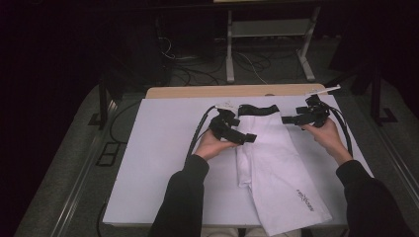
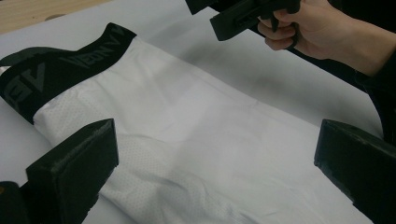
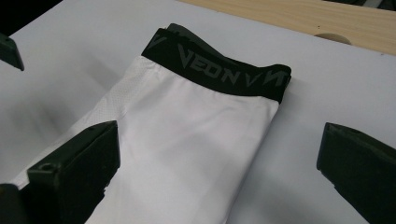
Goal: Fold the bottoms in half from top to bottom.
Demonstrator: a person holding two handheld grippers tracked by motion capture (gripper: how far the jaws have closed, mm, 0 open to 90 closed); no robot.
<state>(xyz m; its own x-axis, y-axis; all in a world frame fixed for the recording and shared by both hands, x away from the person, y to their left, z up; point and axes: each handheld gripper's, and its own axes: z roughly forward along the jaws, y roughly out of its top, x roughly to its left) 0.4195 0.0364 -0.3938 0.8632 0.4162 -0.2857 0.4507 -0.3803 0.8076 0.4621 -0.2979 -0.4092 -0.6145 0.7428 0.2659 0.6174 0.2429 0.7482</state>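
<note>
Garment: I see white leggings (image 1: 276, 168) lying folded lengthwise on the white worktop (image 1: 153, 163), between my two grippers.
Long axis: in the high view it runs from the black waistband (image 1: 257, 109) at the far end down to the near edge, slanting a little to my right; a small dark logo sits near the near end.
High view extra: it gives me the whole length, both sleeves and the strip of wood at the worktop's far edge.
Left gripper (image 1: 244, 138): fingers spread wide, holding nothing, just over the garment's left edge below the waistband.
Left gripper view extra: perforated mesh panel along the fabric's side, smooth cloth beside it, and the other hand (image 2: 317, 28) on its gripper.
Right gripper (image 1: 289, 119): fingers apart and empty, just right of the waistband.
Right gripper view extra: grey lettering on the waistband, which I read as "VEON", though it's dim; the band looks doubled over.
</note>
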